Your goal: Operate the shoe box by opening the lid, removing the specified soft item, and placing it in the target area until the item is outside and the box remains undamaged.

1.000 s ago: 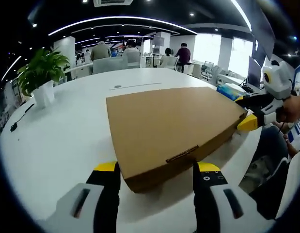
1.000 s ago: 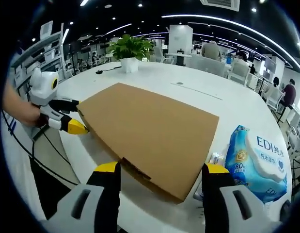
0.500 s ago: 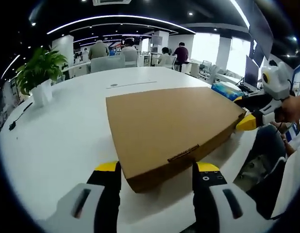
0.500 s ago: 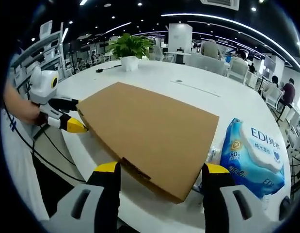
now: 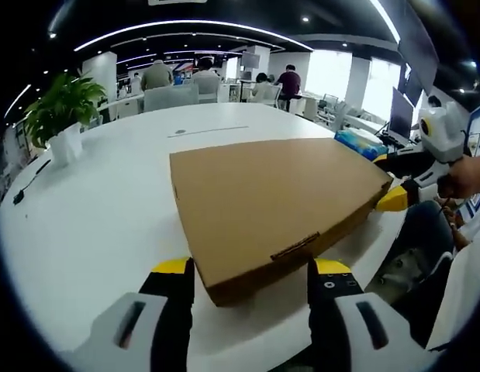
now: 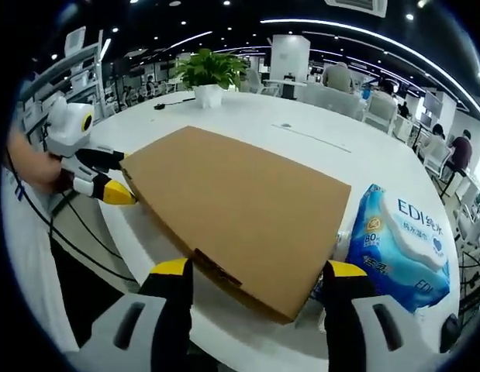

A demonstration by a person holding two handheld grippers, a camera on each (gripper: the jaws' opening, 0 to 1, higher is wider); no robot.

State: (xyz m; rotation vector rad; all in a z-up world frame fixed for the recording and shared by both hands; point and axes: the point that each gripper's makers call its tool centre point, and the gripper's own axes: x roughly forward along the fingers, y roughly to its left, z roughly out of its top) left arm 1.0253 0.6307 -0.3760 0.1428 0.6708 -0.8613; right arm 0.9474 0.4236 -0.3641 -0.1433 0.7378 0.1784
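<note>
The shoe box (image 5: 274, 205) is lying flat, lid closed, on the white table (image 5: 92, 217). The left tool (image 5: 251, 271) and right tool (image 6: 257, 275) are gaping at opposite box ends, probably bracketing the lid for lifting; a wipes pack (image 6: 406, 244) is sitting just beside the box.

The right hand-held gripper (image 6: 255, 280) is open around the near corner of the closed cardboard shoe box (image 6: 240, 205) on the white worktop (image 6: 302, 136), with a blue wet-wipes pack (image 6: 406, 248) just beside the box.
</note>
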